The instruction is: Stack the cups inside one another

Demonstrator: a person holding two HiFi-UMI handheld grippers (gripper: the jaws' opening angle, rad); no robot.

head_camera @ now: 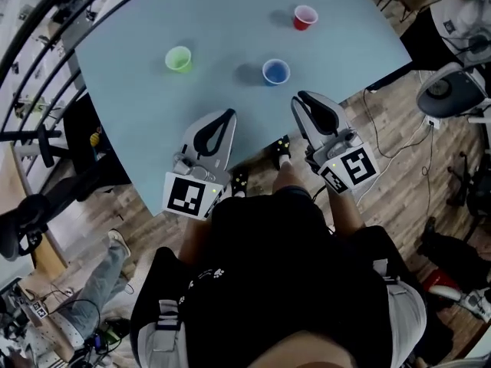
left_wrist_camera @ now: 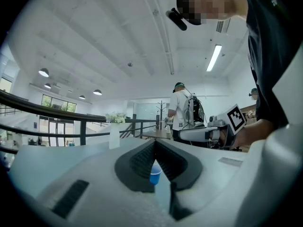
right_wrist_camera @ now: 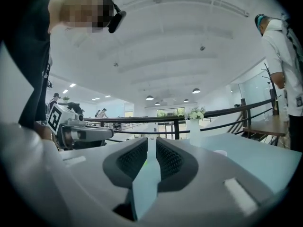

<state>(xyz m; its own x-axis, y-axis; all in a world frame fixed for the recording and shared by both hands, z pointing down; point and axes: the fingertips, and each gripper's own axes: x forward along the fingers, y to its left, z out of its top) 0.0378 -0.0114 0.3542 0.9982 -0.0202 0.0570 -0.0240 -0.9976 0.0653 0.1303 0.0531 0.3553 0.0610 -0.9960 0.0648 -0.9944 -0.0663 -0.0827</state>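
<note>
Stands at the very start, with nothing nested yet. At the desk's (head_camera: 138, 90) near edge, left claw (head_camera: 228, 114) shut and empty, right claw (head_camera: 298, 98) barely parted, also empty. Beyond them — green cup (head_camera: 178, 59) left, blue cup (head_camera: 275, 71) nearest, red cup (head_camera: 304, 17) far right, all well apart.

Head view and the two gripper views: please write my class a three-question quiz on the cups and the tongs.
1. True or false: one cup already sits inside another.
2. Which cup stands nearest the right tongs? A green cup, B blue cup, C red cup.
3. Fill in: in the left gripper view, the left tongs have their tips ____.
Key: 1 false; 2 B; 3 together.
</note>
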